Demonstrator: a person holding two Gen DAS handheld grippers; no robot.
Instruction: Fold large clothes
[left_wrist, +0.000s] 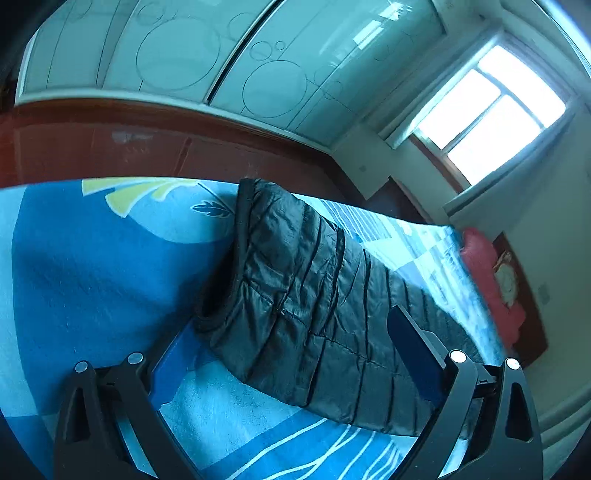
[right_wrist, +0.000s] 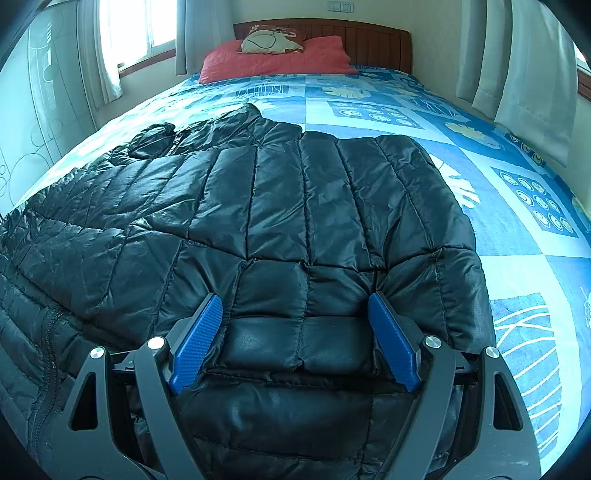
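Lying collar toward the pillow (right_wrist: 273, 61), jacket (right_wrist: 280, 206) stretches between both spread grippers.

Black quilted puffer jacket (right_wrist: 280, 206), glossy and creased, spread flat across the blue patterned bedspread (right_wrist: 517, 229).

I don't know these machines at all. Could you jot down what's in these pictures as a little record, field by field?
place: bedroom, on a bed with a blue patterned cover
garment: black puffer jacket, lying on the bed
left gripper: open, jacket edge between its fingers
right gripper: open, over the jacket
pillows: red pillow at the headboard, a patterned one on it
window: bright, curtains beside it
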